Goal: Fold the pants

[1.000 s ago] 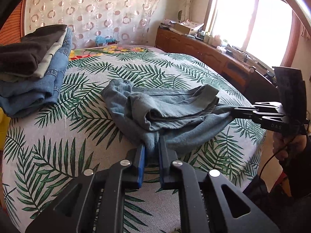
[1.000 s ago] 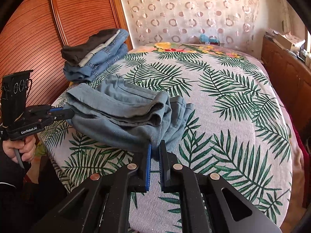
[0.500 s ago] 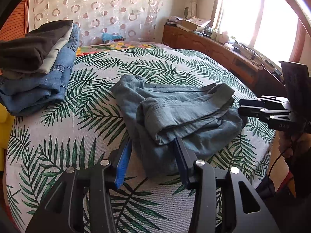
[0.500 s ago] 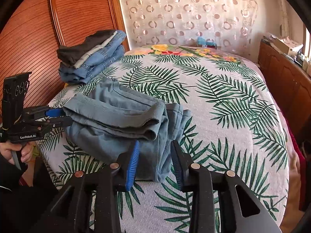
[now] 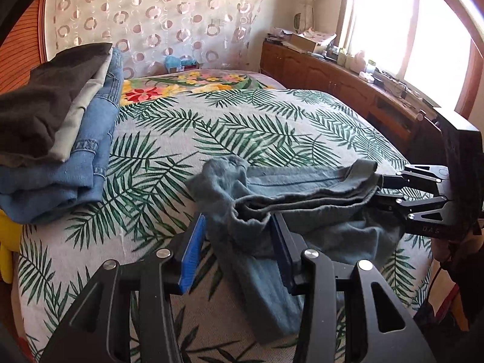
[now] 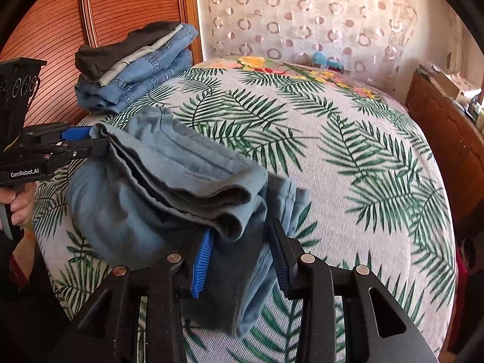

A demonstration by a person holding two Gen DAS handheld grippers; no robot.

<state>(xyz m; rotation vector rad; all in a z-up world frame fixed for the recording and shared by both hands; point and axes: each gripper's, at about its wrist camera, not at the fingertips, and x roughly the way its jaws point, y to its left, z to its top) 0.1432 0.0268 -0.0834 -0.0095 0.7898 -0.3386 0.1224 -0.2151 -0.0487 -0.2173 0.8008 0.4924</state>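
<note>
Grey-blue pants (image 5: 302, 187) lie folded in a loose bundle on the palm-leaf bedcover (image 5: 242, 127), near its front edge. My left gripper (image 5: 237, 242) stands open, with one end of the bundle between its fingers; the blue pad of its left finger (image 5: 190, 257) is clear of the cloth. At the opposite end my right gripper (image 6: 240, 257) is open too, and the thick folded edge of the pants (image 6: 169, 181) sags between its fingers. Each wrist view shows the other gripper straddling the far end: the right gripper (image 5: 390, 187) and the left gripper (image 6: 90, 142).
A stack of folded jeans and dark clothes (image 5: 60, 139) sits at the bed's corner by the ribbed wooden headboard (image 6: 90, 15). A long wooden cabinet (image 5: 348, 90) with clutter runs under the bright window. A hand (image 6: 21, 205) holds the left gripper's handle.
Both grippers were shut on the pants' ends and have opened. Each has pushed further in, so more cloth lies between its fingers, and the bundle has settled on the bed.
</note>
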